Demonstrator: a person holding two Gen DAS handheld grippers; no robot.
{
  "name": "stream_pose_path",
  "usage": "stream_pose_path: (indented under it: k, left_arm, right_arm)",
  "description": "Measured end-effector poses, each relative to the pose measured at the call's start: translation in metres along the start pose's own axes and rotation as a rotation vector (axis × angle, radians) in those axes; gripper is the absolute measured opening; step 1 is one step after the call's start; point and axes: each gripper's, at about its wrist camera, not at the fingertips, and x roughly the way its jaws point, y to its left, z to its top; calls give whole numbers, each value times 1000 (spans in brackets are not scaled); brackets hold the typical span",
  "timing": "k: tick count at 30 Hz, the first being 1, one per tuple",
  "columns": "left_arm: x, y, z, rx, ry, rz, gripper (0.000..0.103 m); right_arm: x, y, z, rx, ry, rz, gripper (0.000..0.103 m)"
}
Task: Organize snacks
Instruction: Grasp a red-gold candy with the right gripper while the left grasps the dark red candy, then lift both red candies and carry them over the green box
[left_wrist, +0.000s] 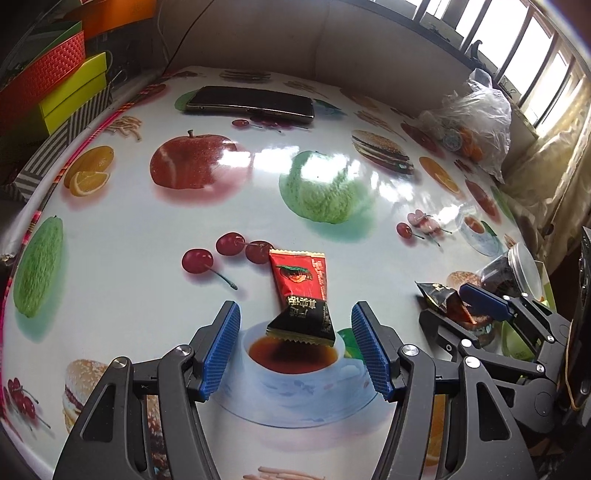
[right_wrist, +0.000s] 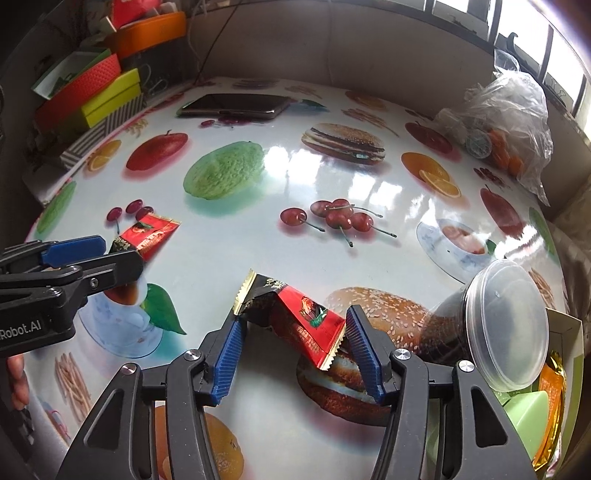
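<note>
Two red-and-black snack packets lie on the fruit-print table (left_wrist: 129, 236). In the left wrist view one packet (left_wrist: 300, 286) rests flat, its black end raised a little between the wide-apart blue pads of my left gripper (left_wrist: 295, 334), which touch nothing. The right gripper (left_wrist: 460, 306) shows at the right edge. In the right wrist view the other packet (right_wrist: 295, 314) sits bent between the spread jaws of my right gripper (right_wrist: 291, 332), its ends close to both pads without being squeezed. At the left are the left gripper (right_wrist: 79, 258) and the first packet (right_wrist: 149, 236).
A clear lidded jar (right_wrist: 506, 325) lies on its side beside the right gripper, by an open box of green and orange items (right_wrist: 535, 413). A phone (right_wrist: 232, 103) lies at the back. A plastic bag (right_wrist: 513, 118) sits back right, with stacked coloured boxes (right_wrist: 96, 96) back left.
</note>
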Motion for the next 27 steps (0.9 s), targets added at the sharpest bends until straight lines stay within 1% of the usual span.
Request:
stream_pose_path:
  k: [2,5,6,7,8,9,10,11,12,16,20,27]
  left_arm:
    - [2,-1,1,8,-5,9,64]
    - [4,-2,3,10,-12,-2,63]
    - [4,-2,3,10,-16,-1,61]
    - [4,-2,2,9,-21,7,54]
    - [4,-2,2,11,-26,15,50]
    - [4,-1,2,14,-28,15,43]
    - [4,-1,2,15,-28,14,38]
    - [4,0,3,12,-27,12,36]
    - [4,1,3,10,-27,10,35]
    - [4,1,1,6,-29,8,32]
    - [2,0,-2,10,-32,2,31]
    - [-5,-7,-13,20,-40,-22,30]
  right_arm:
    - [1,-1,1,7,-4,6,57]
    - [2,-2,1,15,-5,13,57]
    - [2,-3,1,20,-5,16,57]
    - [1,-3,1,31,-4,20,56]
    - [1,-4,0,41,-4,21,54]
    - [0,-4,0,46,-5,17,50]
    - [-1,-4,-1,47,-5,14,48]
    - [-1,-3,-1,47,-6,14,45]
    - [-2,-3,-1,46,-8,15,42]
    - [-3,-1,-2,46,-10,13,39]
    - [-6,1,-3,44,-17,17,33]
    - [-14,2,-11,70,-35,18,29]
